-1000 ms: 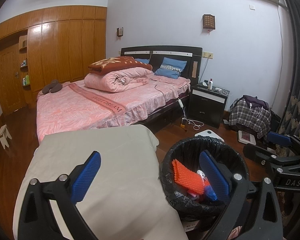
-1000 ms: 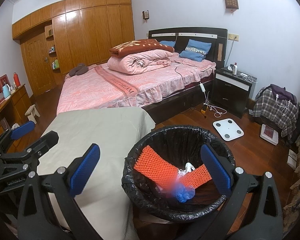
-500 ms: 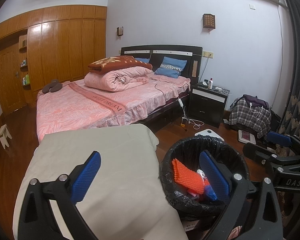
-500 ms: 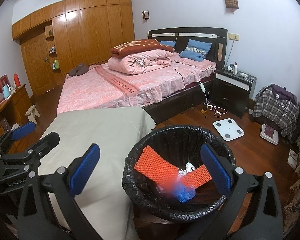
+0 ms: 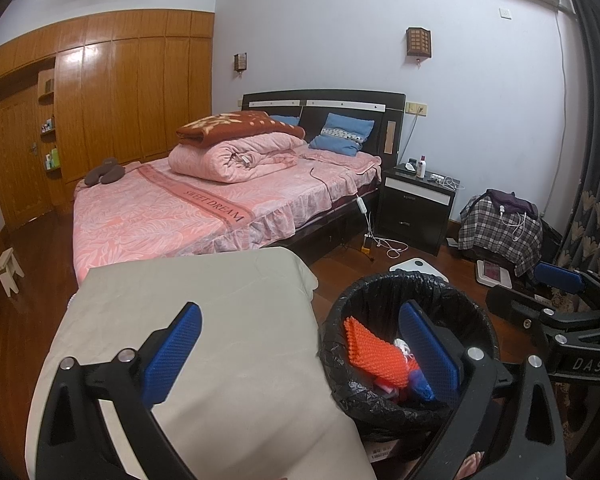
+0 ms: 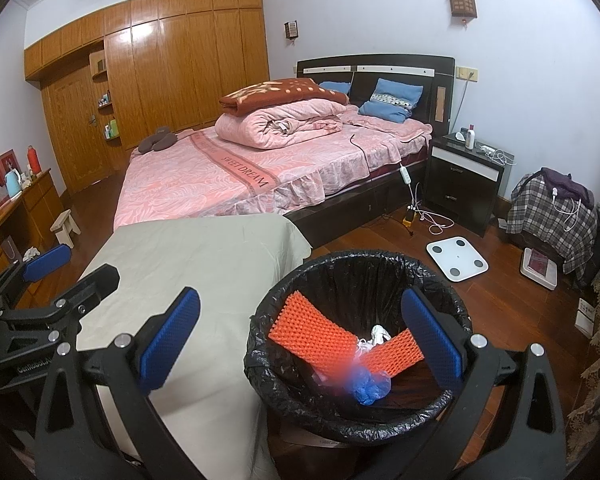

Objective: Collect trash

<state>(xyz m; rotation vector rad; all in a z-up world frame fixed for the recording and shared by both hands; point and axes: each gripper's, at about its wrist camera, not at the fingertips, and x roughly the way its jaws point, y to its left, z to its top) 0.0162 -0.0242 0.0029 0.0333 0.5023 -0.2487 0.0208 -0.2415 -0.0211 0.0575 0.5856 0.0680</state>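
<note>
Left claw (image 5: 300, 346) and right claw (image 6: 302, 330), both spread wide and empty, above the beige cloth-covered counter (image 6: 188, 264) and black-lined round bin (image 6: 358, 276) holding orange mesh foam (image 6: 314, 334) and, apparently, crumpled blue plastic (image 6: 370, 388).

A blurred red-blue patch hides part of the orange foam netting (image 6: 316, 334) inside the black-lined round trash bin (image 6: 384, 258). The left wrist view's blue-padded finger (image 5: 430, 354) covers the bin's right interior; small shelf bottles (image 6: 110, 128) are illegible.
</note>
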